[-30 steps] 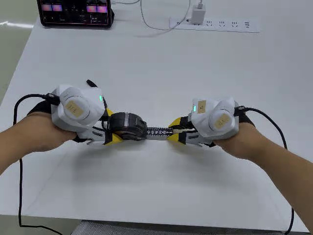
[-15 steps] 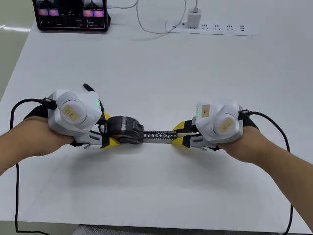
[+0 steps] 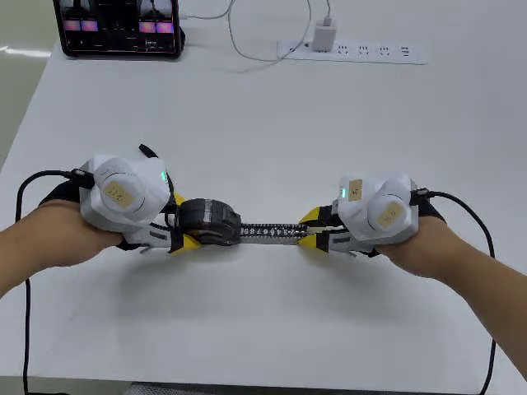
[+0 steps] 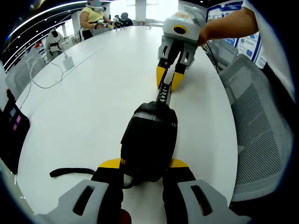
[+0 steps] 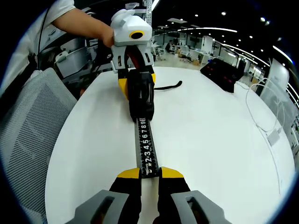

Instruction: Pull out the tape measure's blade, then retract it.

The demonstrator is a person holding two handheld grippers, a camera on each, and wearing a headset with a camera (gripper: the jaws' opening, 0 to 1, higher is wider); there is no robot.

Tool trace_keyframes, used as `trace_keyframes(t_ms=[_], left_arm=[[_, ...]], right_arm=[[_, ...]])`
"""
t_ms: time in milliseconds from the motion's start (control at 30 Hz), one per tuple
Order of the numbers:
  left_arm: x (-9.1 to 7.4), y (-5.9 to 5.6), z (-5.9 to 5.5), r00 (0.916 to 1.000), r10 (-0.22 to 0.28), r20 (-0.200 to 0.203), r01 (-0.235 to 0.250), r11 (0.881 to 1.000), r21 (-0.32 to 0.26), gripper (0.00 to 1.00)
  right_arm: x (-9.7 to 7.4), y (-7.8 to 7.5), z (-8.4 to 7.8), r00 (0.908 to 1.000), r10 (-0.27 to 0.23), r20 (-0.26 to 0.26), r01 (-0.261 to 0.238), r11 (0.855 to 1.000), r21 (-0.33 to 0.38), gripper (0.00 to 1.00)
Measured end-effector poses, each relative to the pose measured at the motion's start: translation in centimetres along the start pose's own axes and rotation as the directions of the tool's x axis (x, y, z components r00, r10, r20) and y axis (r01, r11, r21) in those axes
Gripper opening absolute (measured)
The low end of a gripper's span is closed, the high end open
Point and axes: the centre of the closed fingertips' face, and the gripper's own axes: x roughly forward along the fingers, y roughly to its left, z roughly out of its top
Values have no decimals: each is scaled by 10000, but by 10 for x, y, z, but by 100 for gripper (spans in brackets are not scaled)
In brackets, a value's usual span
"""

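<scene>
A black tape measure case (image 3: 209, 221) rests on the white table (image 3: 263, 123), held between the yellow-tipped fingers of my left gripper (image 3: 181, 230), which is shut on it. In the left gripper view the case (image 4: 149, 140) sits just ahead of the jaws. A short length of numbered blade (image 3: 270, 231) runs right from the case to my right gripper (image 3: 311, 229), which is shut on the blade's tip. The right gripper view shows the blade (image 5: 145, 149) stretching from its jaws to the case (image 5: 141, 95), with my left gripper (image 5: 133, 79) behind it.
A dark tablet with a lit screen (image 3: 118, 25) stands at the table's far left. A white power strip (image 3: 354, 51) with a charger and cable lies at the far edge. A mesh chair (image 4: 261, 130) stands beside the table. Black cables trail from both grippers.
My right gripper has moved to the right with the blade tip, so more blade shows between the case and its jaws. The left gripper holds the case almost still.
</scene>
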Motion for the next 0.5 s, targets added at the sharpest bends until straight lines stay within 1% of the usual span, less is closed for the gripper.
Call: trace_keyframes(t_ms=[500], left_arm=[[0,0,0,10000,4,11,-4,10000,-6,27]], right_arm=[[-11,-2,-11,9998,-130,-182,132,9999,72,8]])
